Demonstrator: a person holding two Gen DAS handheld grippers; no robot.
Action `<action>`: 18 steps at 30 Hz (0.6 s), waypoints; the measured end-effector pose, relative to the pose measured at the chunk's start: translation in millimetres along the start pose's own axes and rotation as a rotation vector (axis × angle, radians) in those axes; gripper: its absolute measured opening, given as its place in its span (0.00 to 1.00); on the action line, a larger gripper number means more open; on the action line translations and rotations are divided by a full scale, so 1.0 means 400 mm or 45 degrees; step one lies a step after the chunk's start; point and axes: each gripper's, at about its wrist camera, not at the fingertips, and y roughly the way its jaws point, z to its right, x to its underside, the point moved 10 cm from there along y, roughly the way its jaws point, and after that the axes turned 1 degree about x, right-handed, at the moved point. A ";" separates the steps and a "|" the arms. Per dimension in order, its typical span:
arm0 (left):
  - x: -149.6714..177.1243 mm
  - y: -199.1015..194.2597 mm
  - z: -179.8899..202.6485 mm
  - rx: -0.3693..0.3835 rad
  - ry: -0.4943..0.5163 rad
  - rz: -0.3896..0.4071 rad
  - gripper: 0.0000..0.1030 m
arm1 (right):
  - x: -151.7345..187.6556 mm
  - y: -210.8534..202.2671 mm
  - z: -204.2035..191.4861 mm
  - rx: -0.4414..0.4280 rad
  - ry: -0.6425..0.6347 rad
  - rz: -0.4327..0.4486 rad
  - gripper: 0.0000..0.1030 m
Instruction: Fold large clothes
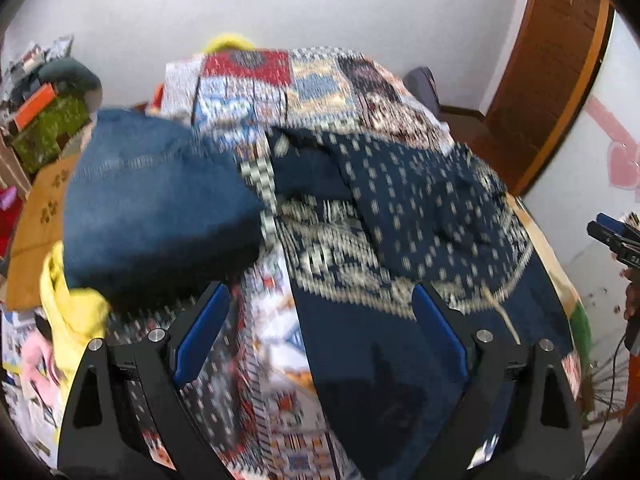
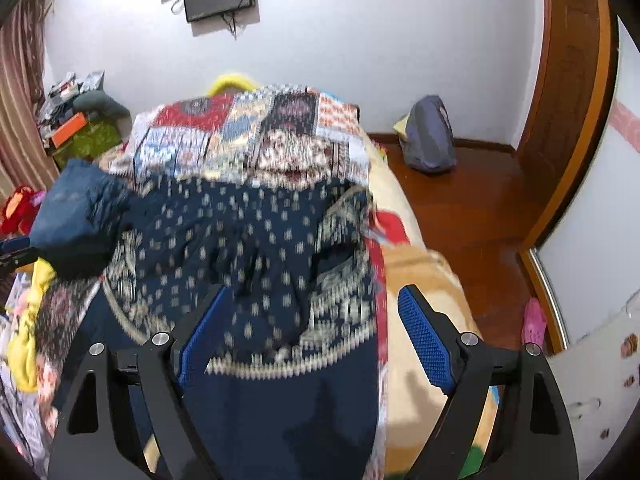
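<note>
Lying across a patchwork-quilted bed (image 2: 208, 136) is the large navy garment with cream dotted print and a cream patterned border (image 2: 256, 240), rumpled at its far end and flat at its plain near end. Long axis runs from the cameras toward the far wall; in the left wrist view the same garment (image 1: 400, 216) slants from near centre to far right.

Left gripper (image 1: 320, 332): jaws wide apart, blue pads clear of the cloth, nothing held, hanging over the plain navy hem. Right gripper (image 2: 310, 336): jaws also spread wide, nothing between the pads, over the garment's near right part and a tan blanket (image 2: 424, 280).

Edges: bed's right edge drops to a bare reddish wood floor (image 2: 472, 208), open room there up to the brown wooden door (image 2: 568, 120); a grey-blue backpack (image 2: 430, 140) sits against the wall. Left side is crowded: a folded blue denim piece (image 1: 160, 208) lies just beside the garment's far left part, yellow cloth (image 1: 68, 312) is below it, and a cardboard box (image 1: 44, 216) is beyond the bed edge. Motion blur hides fine folds.
</note>
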 end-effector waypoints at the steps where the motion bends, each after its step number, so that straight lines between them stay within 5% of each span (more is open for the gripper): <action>1: 0.033 0.013 0.002 0.017 -0.002 -0.038 0.90 | 0.020 0.003 0.002 0.001 -0.001 -0.018 0.81; 10: 0.242 0.116 0.032 0.153 -0.081 -0.290 0.90 | 0.224 0.052 0.035 -0.016 0.080 -0.224 0.81; 18: 0.347 0.160 0.080 0.306 -0.185 -0.400 0.90 | 0.353 0.100 0.070 -0.068 0.229 -0.350 0.81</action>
